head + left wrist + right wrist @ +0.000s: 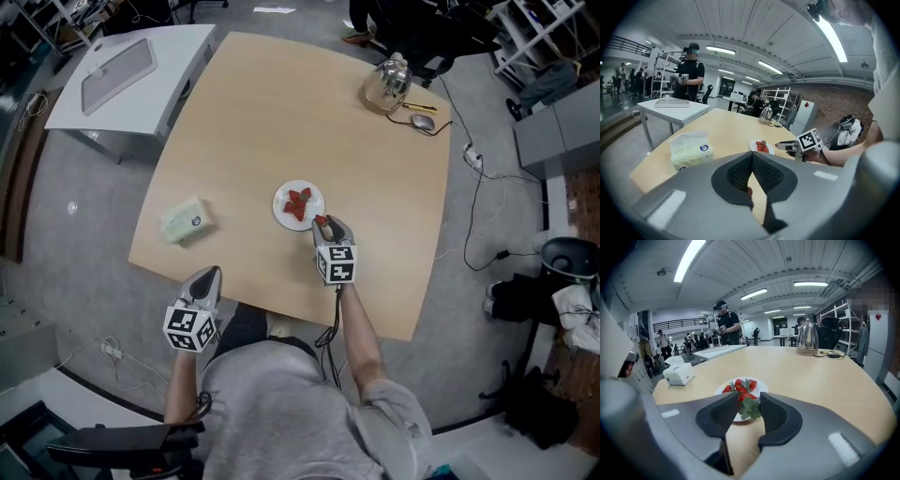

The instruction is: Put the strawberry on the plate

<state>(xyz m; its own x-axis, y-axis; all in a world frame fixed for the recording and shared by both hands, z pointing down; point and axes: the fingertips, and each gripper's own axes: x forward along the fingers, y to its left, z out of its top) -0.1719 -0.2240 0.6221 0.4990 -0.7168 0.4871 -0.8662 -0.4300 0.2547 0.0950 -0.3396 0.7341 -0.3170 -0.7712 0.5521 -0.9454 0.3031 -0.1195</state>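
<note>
A white plate [283, 197] with several strawberries [298, 202] sits near the middle of the wooden table [281, 112]. My right gripper [322, 223] is at the plate's near right edge, shut on another strawberry [745, 397]. The berry's green leaves [751, 409] hang between the jaws. In the right gripper view the plate [761, 386] lies just beyond the held berry. My left gripper [208, 277] hovers over the table's near edge, shut with nothing in it. From it I see the plate [753, 146] and the right gripper's marker cube [809, 139].
A tissue pack [186, 220] lies left of the plate. A glass kettle [386, 84] and a mouse [424, 121] sit at the far right corner. A white side table [131, 80] stands at far left. A person [691, 70] stands beyond it.
</note>
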